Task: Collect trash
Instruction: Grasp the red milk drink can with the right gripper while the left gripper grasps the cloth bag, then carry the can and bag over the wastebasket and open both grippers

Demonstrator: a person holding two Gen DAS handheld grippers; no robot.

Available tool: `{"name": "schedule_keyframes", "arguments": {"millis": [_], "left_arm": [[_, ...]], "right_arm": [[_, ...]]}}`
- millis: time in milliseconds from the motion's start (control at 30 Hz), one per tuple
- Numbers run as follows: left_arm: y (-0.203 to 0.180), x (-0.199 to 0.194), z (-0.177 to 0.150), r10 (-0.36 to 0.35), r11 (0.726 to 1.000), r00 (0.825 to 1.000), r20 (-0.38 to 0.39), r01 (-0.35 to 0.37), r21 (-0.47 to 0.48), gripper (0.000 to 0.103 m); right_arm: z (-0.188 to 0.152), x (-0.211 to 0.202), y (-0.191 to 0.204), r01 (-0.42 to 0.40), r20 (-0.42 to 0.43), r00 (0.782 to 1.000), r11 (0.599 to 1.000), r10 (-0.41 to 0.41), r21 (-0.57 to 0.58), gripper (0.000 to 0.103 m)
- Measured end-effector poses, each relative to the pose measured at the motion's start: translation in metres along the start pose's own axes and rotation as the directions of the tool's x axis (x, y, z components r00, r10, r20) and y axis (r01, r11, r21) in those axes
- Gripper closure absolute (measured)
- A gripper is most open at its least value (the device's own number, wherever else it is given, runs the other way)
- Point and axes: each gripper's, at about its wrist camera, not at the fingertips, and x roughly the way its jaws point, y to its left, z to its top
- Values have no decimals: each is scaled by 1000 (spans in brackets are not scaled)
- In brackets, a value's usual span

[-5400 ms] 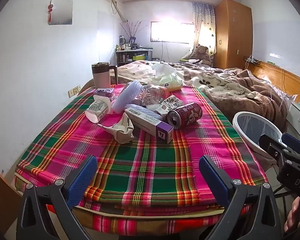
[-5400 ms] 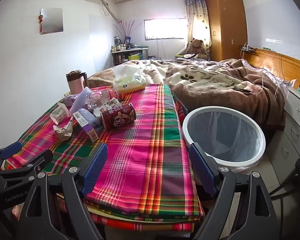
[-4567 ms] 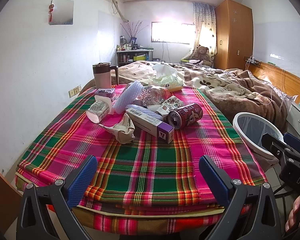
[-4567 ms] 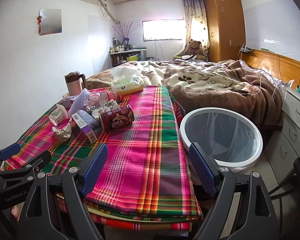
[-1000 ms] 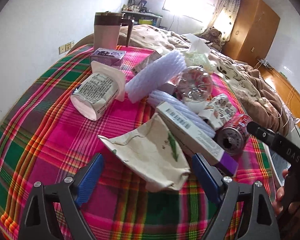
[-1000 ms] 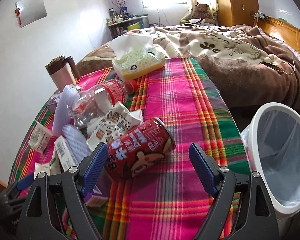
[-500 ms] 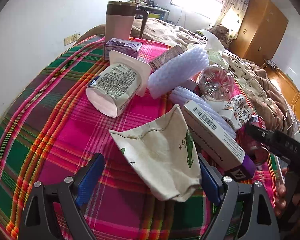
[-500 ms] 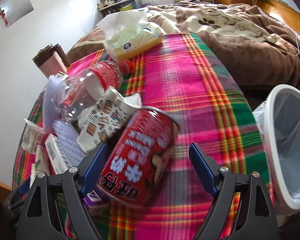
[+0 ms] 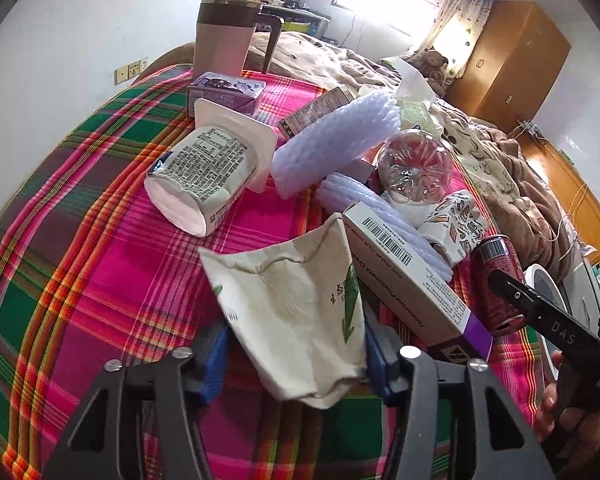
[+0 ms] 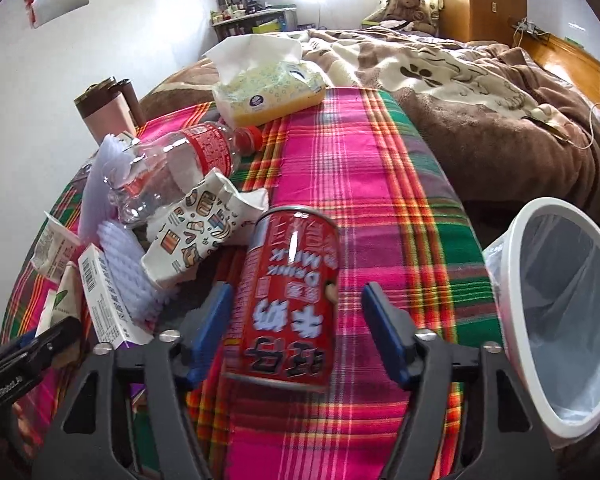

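The left tool (image 9: pixel 294 354) was closed around the near end of a crumpled paper cup (image 9: pixel 296 304), its blue pads touching both sides of the cup. The cup lay flattened on the plaid-covered surface (image 9: pixel 100 260), just beside a long cardboard box (image 9: pixel 404 280). The right tool (image 10: pixel 296 320) straddled a red drink can (image 10: pixel 288 292) lying on its side. Its left pad was touching or nearly touching the can; a visible gap separated the right pad from it, so the jaws stood part open and not yet gripping. Behind the can lay a patterned paper cup (image 10: pixel 196 232) and a clear plastic bottle (image 10: pixel 180 168). A white bin (image 10: pixel 556 312) with a plastic liner stood beside the surface's right edge.
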Motion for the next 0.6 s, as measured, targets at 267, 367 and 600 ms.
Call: {"name": "schedule_keyframes", "arguments": {"millis": [267, 367, 600], "left_arm": [[-11, -2, -3, -8, 1000, 1000, 24, 7, 20, 59], [-16, -11, -5, 6, 1000, 998, 60, -8, 29, 59], [-37, -35, -6, 4, 997, 992, 124, -13, 71, 59]], "right_arm": [[-5, -3, -1, -37, 11, 999, 999, 37, -7, 47], [-8, -6, -4, -51, 27, 998, 999, 51, 0, 47], [-10, -22, -10, -86, 71, 994, 996, 85, 7, 48]]}}
